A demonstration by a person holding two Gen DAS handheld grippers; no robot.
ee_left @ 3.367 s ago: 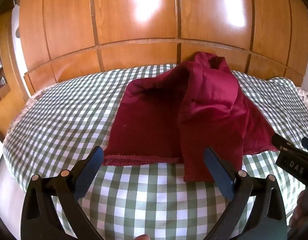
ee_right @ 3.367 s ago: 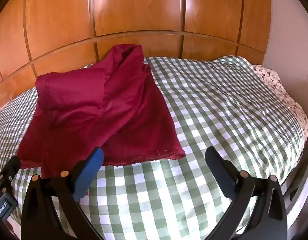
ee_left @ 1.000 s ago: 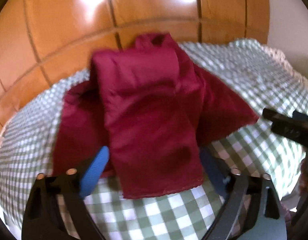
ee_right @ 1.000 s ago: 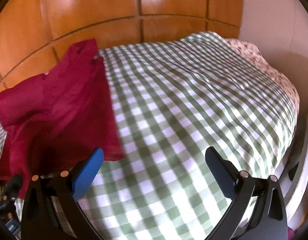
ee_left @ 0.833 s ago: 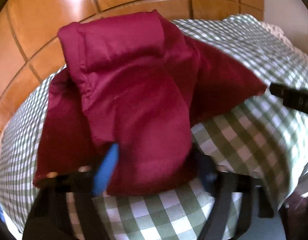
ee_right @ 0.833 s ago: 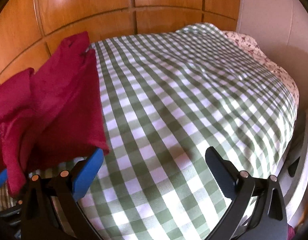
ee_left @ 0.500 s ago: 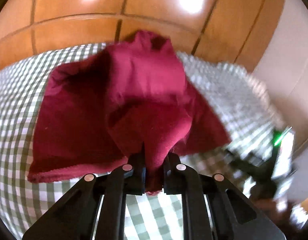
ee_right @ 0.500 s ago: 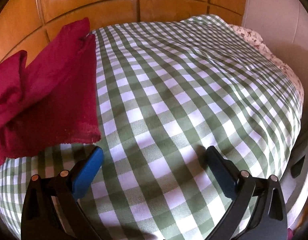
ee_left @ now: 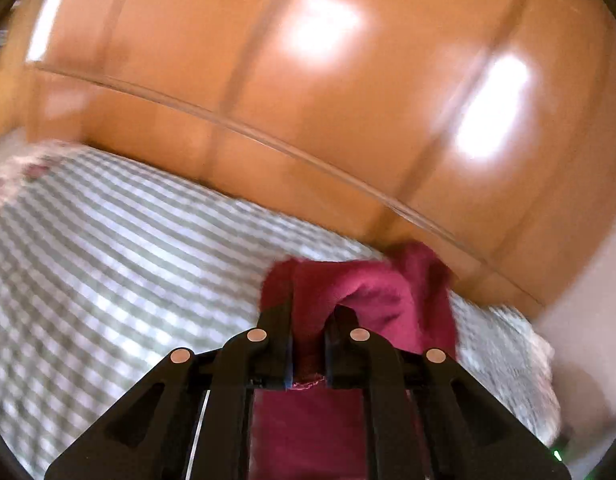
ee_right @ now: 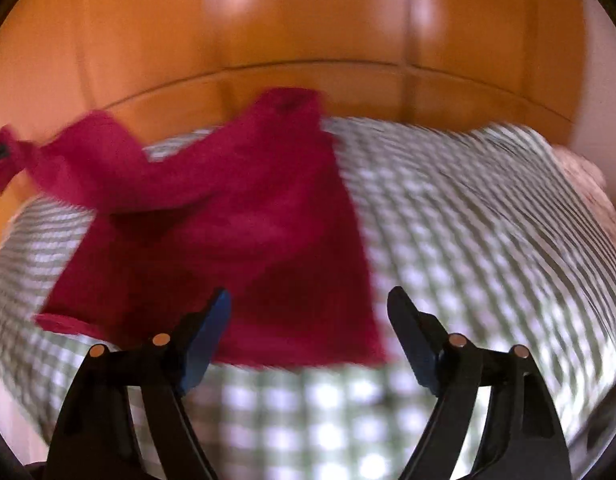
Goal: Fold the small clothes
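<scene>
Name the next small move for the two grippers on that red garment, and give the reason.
Probably bring the right gripper onto the red garment's near hem and close. The left gripper is clamped on a lifted end; the right's jaws, just narrowing, pinch nothing, so the rest lies slack on the checked bedspread.

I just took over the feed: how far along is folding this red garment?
Early. Done: the left gripper has its jaws shut on an edge of the red garment. In hand: that flap is lifted off the checked bedspread. Left: the right gripper, jaws closing but empty, holds nothing; no neat fold shows.

Red garment motion-blurred; checked bedcover smeared.
</scene>
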